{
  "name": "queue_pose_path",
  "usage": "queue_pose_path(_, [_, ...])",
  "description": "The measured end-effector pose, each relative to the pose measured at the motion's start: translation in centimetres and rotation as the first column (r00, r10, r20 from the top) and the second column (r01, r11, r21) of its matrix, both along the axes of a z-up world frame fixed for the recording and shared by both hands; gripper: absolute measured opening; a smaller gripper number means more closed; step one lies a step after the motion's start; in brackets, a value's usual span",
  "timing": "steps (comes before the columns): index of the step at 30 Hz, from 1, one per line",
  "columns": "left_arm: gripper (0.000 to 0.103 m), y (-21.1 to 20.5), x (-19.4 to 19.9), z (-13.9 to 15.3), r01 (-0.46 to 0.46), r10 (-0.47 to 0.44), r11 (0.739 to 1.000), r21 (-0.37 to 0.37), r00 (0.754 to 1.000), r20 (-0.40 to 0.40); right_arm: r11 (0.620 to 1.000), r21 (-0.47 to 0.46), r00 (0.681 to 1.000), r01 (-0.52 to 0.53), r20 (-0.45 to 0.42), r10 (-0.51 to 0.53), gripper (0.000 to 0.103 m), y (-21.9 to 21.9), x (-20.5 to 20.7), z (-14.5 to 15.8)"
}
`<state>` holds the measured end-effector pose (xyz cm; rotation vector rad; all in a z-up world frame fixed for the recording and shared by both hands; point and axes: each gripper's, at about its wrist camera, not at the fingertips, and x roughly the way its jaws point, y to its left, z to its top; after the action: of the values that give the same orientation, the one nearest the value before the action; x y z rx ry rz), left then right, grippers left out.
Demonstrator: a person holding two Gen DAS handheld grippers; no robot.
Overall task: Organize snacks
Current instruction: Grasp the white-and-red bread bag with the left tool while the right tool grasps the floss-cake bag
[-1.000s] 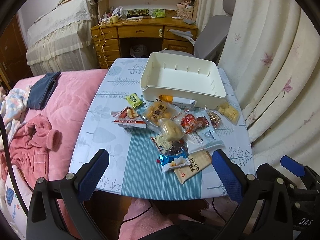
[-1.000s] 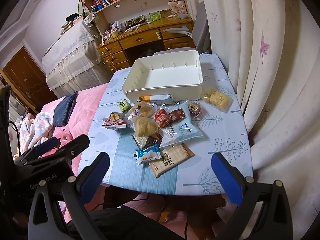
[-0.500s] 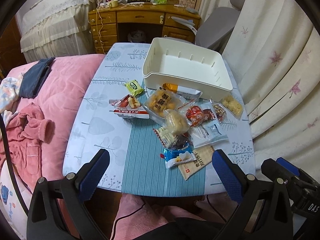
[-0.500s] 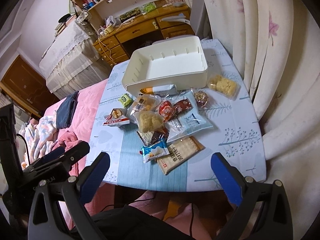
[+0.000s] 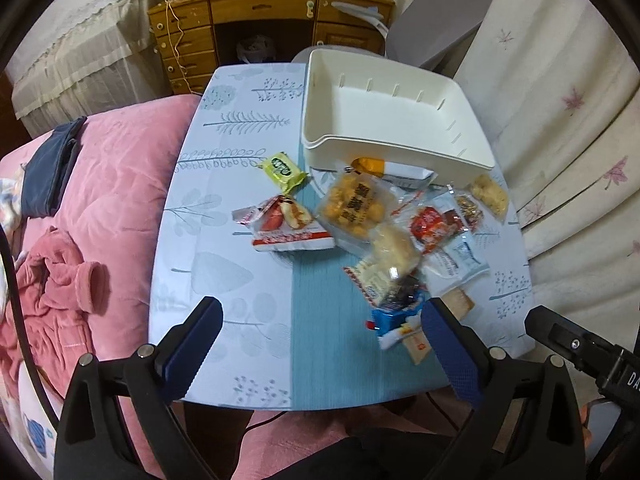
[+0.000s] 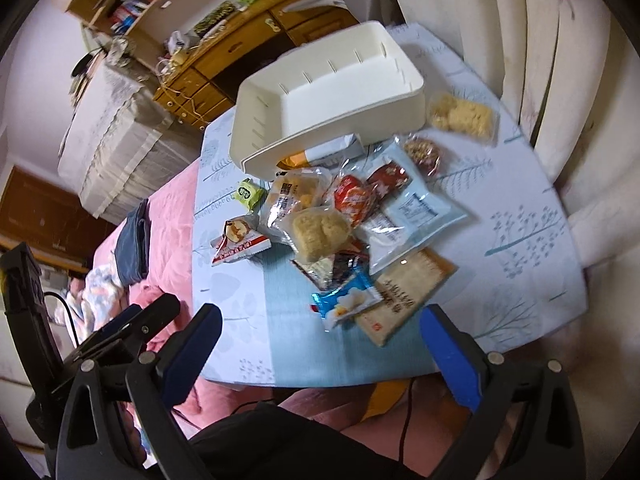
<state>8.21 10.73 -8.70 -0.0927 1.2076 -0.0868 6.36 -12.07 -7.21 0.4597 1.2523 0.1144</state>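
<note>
One bare white bin (image 5: 394, 120) behind piled snack packets (image 6: 320, 232); both tongs spread, unladen.

Tablecloth (image 5: 224, 216): pale blue w/ grey-blue tree & leaf print, solid teal stripe down centre. Tray (image 5: 394, 120): cream-white, plain. Small pkt (image 5: 283, 168): yellow-green. Triangular pkt (image 5: 286, 227): red & white. Wrapper near front edge (image 6: 346, 300): blue & white. Cracker pack (image 6: 404, 296): tan w/ dark lettering. Flat sachet (image 6: 416, 212): light blue, clear. Bed cover (image 5: 108, 184): pink, quilted. Curtain (image 5: 576, 92): cream w/ pink flower motifs. Gripper pads (image 5: 192, 344): dark blue on black frames.
</note>
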Motion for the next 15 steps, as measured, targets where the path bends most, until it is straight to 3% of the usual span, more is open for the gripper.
queue_pose_path(7, [0.1,2.7,3.6,-2.0,0.054,-0.056,0.998,-0.018,0.995,-0.083,0.99,0.07,0.99,0.119,-0.088,-0.113,0.098,1.8,1.4,-2.4])
queue_pose_path(15, [0.1,3.7,8.1,-5.7,0.149,-0.15,0.989,-0.022,0.974,-0.172,0.936,0.148,0.933,0.318,-0.225,-0.281,0.098,2.7,2.9,-6.1])
